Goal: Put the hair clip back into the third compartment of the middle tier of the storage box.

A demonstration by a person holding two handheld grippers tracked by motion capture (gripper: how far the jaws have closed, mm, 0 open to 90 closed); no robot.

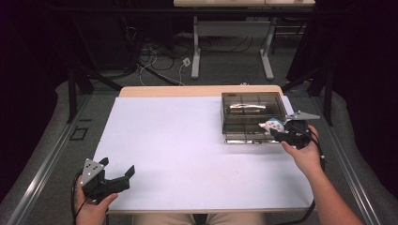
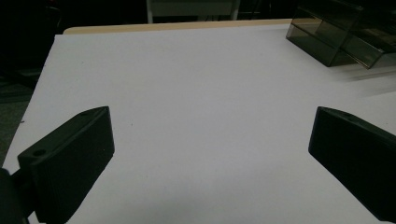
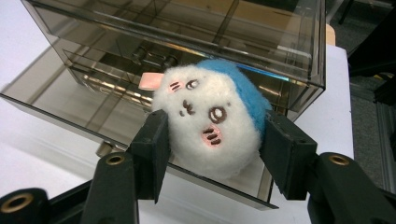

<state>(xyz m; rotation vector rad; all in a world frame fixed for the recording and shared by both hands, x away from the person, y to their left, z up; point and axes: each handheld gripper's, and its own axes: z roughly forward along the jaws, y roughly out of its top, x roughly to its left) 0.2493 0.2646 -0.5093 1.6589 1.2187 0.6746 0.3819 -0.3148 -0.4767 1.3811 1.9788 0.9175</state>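
- We see a table (image 1: 197,91) with a light wood top; its far edge shows as a bare strip.
- A white sheet (image 1: 187,150) lies flat on it and covers nearly all of the top, up to the near edge.
- On the sheet, at the far right, stands a smoky clear box (image 1: 253,112) with inner dividers.
- Its drawer (image 3: 93,107) is pulled out toward the near side, the front low over the sheet.
- In the left gripper view the sheet (image 2: 196,93) runs bare, with the box (image 2: 345,32) at the far right corner.

Lab: floor cables (image 1: 155,58), dark curtains (image 1: 28,70)
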